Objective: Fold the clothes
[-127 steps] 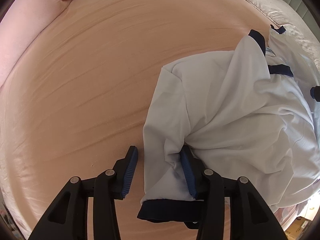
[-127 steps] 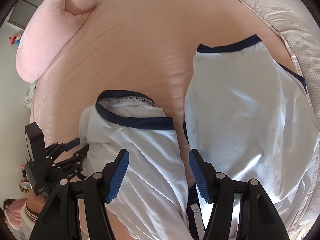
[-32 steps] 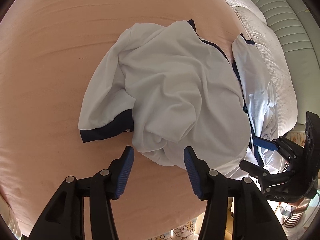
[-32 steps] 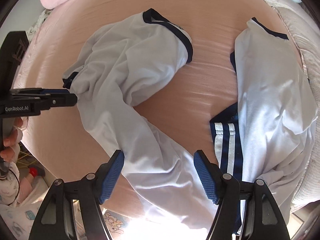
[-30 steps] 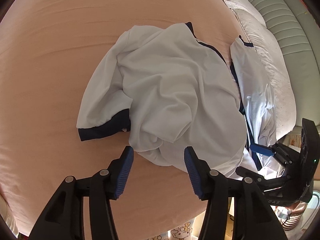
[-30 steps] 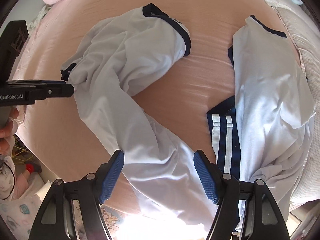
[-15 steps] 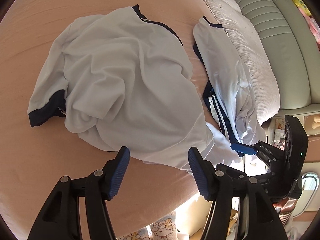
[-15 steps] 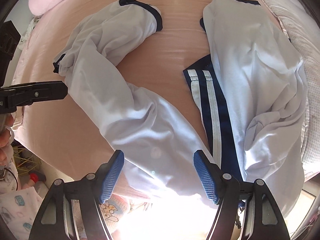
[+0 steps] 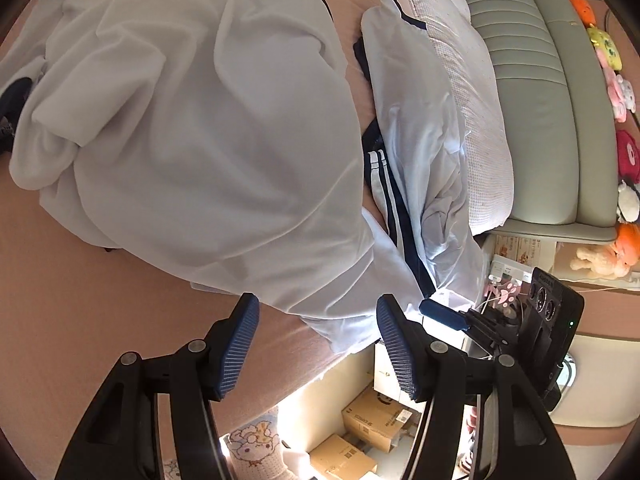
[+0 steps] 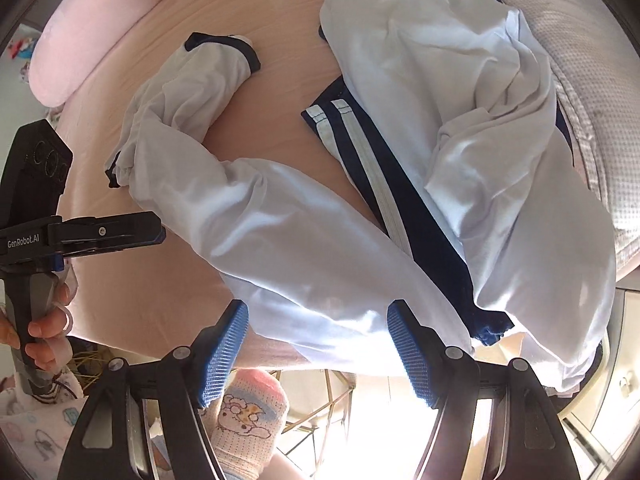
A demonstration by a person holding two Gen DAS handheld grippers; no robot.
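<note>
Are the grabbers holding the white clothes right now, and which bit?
Nothing is held. The left hand-held gripper and right hand-held gripper are both open above the white clothes, with empty pads.

Left gripper [image 9: 318, 336] hovering over bed [image 9: 80, 320] edge, blue-padded fingers [image 9: 240, 344] standing apart, nothing between them. White garment [image 9: 200, 140] lying crumpled on pink sheet, hem drooping past bed edge. Navy trousers with white stripes [image 9: 394, 204] lying beside it under second white piece. Right gripper [image 9: 444, 314] showing at right. Cardboard boxes [image 9: 368, 420] sitting on floor below.
</note>
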